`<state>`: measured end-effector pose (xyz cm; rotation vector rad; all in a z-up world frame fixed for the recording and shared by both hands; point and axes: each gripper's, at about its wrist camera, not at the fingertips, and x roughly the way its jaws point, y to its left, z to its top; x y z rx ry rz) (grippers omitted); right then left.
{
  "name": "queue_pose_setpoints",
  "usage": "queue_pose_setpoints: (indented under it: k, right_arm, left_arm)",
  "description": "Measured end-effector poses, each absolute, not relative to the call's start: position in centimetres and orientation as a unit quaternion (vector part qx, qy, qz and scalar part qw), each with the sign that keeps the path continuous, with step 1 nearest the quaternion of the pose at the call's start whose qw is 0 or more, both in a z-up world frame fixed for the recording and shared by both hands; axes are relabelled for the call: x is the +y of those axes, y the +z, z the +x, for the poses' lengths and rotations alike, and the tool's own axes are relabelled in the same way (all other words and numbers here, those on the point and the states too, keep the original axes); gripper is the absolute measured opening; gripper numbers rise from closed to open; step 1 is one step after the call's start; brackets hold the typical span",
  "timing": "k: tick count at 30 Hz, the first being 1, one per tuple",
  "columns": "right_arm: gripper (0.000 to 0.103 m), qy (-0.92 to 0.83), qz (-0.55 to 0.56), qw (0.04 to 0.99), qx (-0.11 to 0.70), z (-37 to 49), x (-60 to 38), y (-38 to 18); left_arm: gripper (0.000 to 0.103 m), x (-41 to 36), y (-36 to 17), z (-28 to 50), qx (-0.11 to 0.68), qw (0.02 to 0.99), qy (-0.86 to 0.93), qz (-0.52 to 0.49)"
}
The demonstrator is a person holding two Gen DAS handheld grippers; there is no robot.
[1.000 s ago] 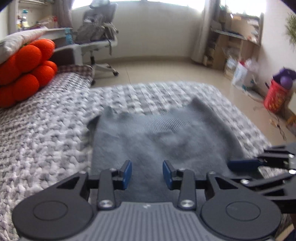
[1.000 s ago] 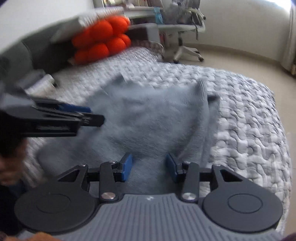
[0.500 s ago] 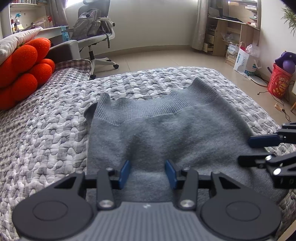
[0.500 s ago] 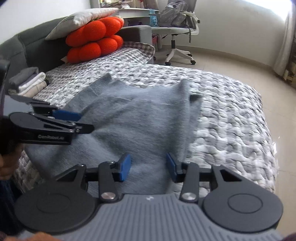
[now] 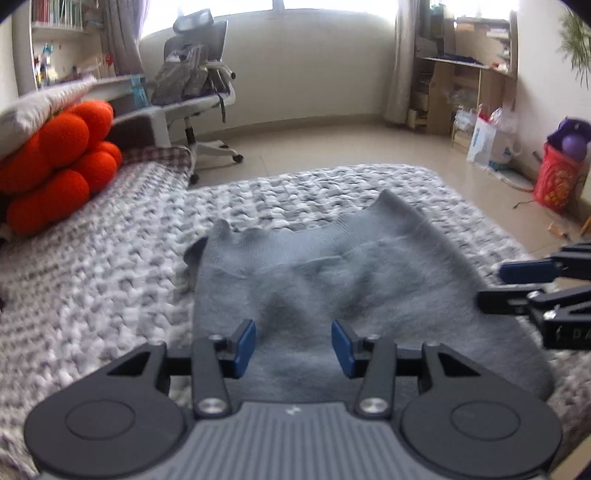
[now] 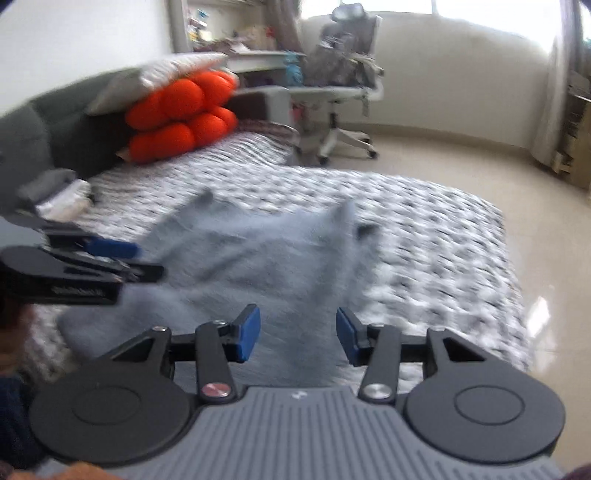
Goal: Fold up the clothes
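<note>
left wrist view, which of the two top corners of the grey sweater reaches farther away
The right-hand corner of the grey sweater: it peaks higher up the knitted blanket than the left corner.

Daylight is admitted through a wide window set above a curved cream wall. The floor is laid with pale glossy tiles. A bed is covered by a grey-and-white knitted blanket, and an orange bobbled cushion is stacked under a pale pillow at its head. A white office chair draped with grey cloth is placed beside a desk. Wooden shelves stand by a curtain, with a red basket near them on the floor. Folded laundry is seen blurred beside a dark headboard.
</note>
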<state>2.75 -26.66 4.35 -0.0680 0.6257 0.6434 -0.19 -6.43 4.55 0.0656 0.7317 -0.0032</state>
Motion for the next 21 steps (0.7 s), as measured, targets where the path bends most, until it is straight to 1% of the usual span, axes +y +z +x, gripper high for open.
queue_pose_setpoints:
  k: [6,13,21]
  right_arm:
    - [0.050,0.337,-0.056,0.884,0.320,2.4,-24.1,3.7]
    - [0.050,0.328,-0.066,0.879,0.339,2.6,-22.7,2.9]
    - [0.050,0.316,-0.054,0.879,0.352,3.0,-23.6,2.8]
  left_arm:
    - [0.047,-6.5,4.2,-0.6,0.348,0.936,0.010,0.050]
    - [0.048,-6.6,4.1,-0.6,0.349,0.936,0.005,0.046]
    - [0.050,-6.6,3.1,-0.1,0.374,0.927,0.009,0.041]
